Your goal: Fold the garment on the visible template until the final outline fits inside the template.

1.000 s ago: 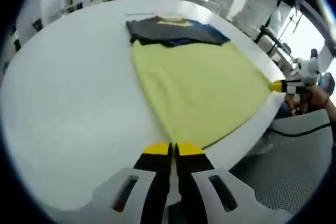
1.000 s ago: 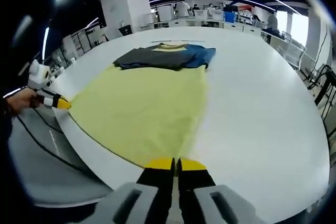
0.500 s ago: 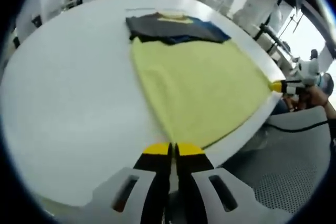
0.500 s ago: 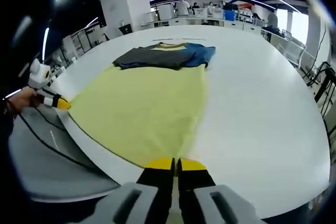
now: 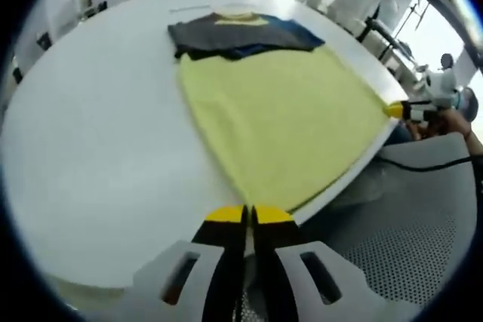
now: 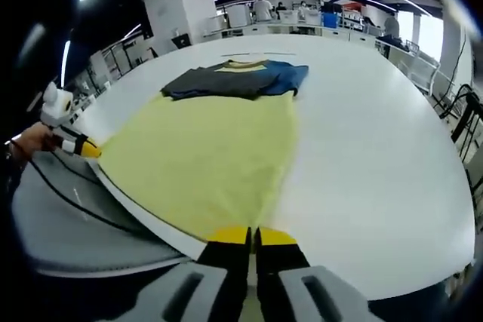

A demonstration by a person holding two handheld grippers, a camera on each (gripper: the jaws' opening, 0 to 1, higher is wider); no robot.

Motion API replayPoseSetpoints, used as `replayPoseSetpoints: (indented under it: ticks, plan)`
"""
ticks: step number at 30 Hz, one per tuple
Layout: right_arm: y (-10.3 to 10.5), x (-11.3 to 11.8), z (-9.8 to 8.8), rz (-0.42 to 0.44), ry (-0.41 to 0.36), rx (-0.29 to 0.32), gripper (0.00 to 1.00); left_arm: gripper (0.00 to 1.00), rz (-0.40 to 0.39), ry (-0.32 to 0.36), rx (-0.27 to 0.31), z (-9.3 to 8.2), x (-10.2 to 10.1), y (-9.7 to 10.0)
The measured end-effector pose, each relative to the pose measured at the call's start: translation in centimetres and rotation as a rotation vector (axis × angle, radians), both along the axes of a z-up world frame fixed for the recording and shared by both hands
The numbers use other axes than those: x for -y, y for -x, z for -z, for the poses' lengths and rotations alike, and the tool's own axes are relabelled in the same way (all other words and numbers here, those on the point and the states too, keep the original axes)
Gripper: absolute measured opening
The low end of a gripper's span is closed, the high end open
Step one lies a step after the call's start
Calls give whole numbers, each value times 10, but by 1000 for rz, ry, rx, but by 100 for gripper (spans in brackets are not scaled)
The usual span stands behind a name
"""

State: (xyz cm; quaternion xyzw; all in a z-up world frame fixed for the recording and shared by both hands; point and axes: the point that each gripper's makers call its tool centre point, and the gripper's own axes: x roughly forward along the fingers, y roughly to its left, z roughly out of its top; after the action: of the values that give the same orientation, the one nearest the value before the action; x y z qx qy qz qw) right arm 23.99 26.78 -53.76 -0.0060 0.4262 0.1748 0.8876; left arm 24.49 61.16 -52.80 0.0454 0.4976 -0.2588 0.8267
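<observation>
A yellow garment (image 5: 283, 115) with a dark grey and blue top part (image 5: 234, 35) lies flat on the white table (image 5: 90, 148). My left gripper (image 5: 249, 215) is shut on one near hem corner at the table's edge. My right gripper (image 6: 253, 235) is shut on the other hem corner of the garment (image 6: 204, 152). In the left gripper view the right gripper (image 5: 394, 110) comes in from the right, held by a hand (image 5: 453, 122). The left gripper (image 6: 89, 149) enters the right gripper view from the left. The hem runs taut between them along the table's edge.
A thin dark line (image 5: 189, 9) lies on the table beyond the collar. A black cable (image 6: 68, 194) hangs below the table edge over a grey perforated floor (image 5: 400, 262). Desks, people and white pillars (image 6: 177, 5) stand far behind.
Both views have shifted slightly back and down, so more of the table's near edge and the floor shows. The garment lies as before and both grips hold.
</observation>
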Motion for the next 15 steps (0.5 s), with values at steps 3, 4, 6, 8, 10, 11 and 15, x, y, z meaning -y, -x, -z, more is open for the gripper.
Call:
replayPoseSetpoints:
  ticks: [3,4,6,8,10,11,15]
  plan:
    - [3,1,1,-1,-2,-5,0,0,4,-2,-7,1,-1,4]
    - [6,1,1,-1,-2,-6,0,0,6,-3,-11,1,-1,6]
    - [7,0,1,-1,-2,-10,0,0,9,-5,-17,2,-1,8]
    - [9,0,1,3,-2,-15,0,0,15,-9,-26,2,-1,12]
    - [10,1,1,4,-1,-18,0,0,20,-12,-34,2,-1,14]
    - [10,1,0,4,-1,-18,0,0,23,-13,-35,2,-1,15]
    - [14,1,0,3,-1,-21,0,0,29,-14,-40,0,-1,18]
